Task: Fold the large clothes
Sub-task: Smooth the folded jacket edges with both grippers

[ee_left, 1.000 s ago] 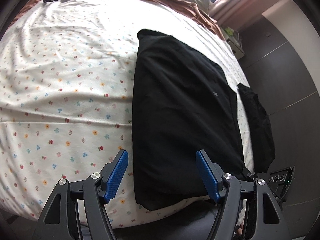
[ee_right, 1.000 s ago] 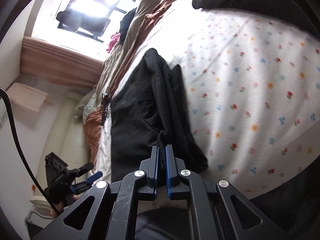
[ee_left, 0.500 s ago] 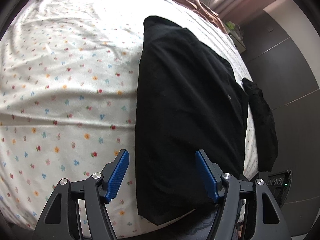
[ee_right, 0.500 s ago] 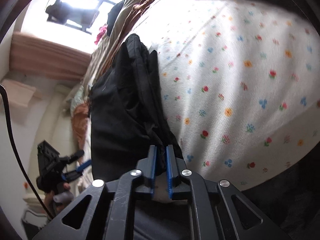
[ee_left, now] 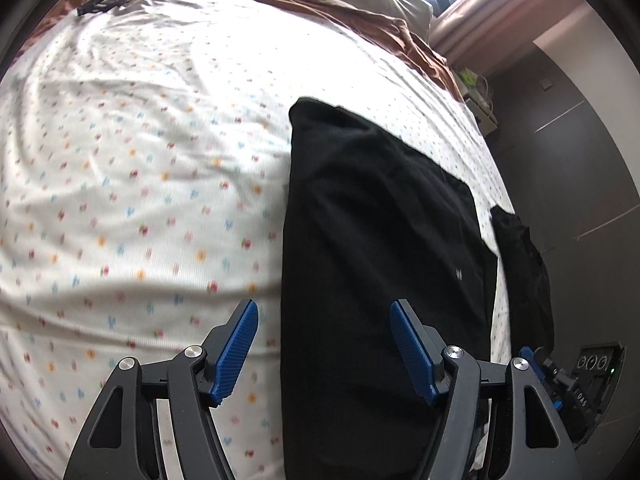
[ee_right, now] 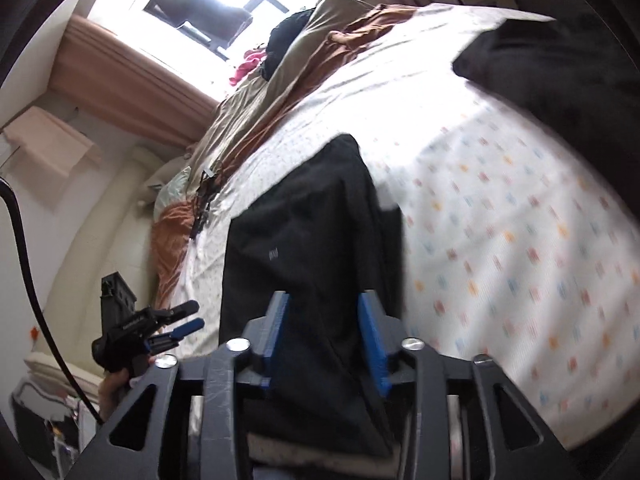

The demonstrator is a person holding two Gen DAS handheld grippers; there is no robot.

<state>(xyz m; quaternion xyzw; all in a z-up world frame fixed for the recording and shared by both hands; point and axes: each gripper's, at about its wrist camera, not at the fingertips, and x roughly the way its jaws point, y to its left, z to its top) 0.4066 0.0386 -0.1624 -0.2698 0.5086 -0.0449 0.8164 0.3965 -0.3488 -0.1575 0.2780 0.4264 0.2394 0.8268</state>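
Your left gripper (ee_left: pixel 324 344) stands wide, holding nothing, above the near end of the folded black garment (ee_left: pixel 372 240) lying on the flowered bedsheet (ee_left: pixel 140 184). Your right gripper (ee_right: pixel 326 340) has its jaws opening over that garment's near right edge, pads off the cloth.

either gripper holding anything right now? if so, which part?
Nothing is held. The left gripper hangs open above the black garment. The right gripper has its jaws opening, the cloth's near edge showing between them without either pad pressing on it.
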